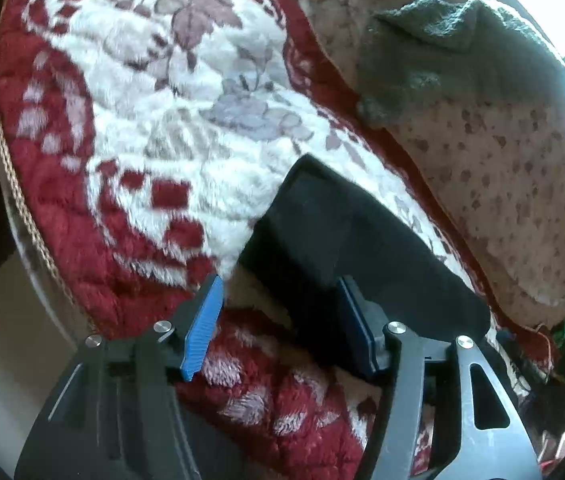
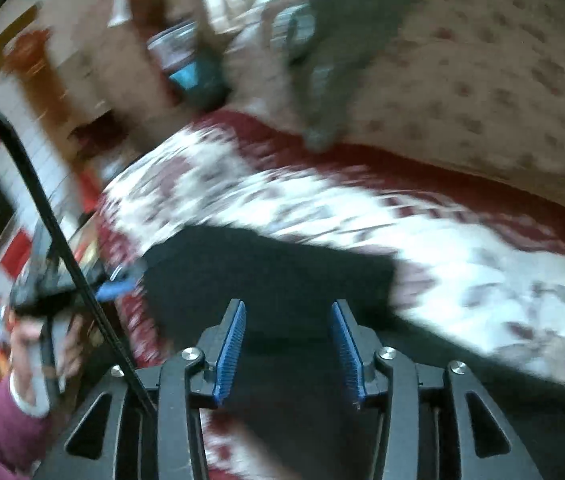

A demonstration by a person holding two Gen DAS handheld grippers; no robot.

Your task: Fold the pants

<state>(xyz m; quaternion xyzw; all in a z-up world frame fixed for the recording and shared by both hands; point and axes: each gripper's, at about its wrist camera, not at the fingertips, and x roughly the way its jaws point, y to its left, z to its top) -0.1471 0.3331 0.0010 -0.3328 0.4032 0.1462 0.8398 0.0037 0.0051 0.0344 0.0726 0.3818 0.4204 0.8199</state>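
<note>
Both grippers, left (image 1: 278,320) & right (image 2: 288,344), are hanging w/ jaws spread, gripping nothing. Pants (image 1: 346,248) are lying folded lower center on rug (image 1: 154,120); I'm judging folding nearly done, maybe tidying left.

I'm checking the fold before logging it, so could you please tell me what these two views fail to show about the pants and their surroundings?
- Black pants, left wrist view: near end hidden behind the left gripper.
- Pants, right wrist view: motion blur hides the fold lines; the right gripper covers the near part.
- Room clutter, right wrist view: too blurred to identify.
</note>
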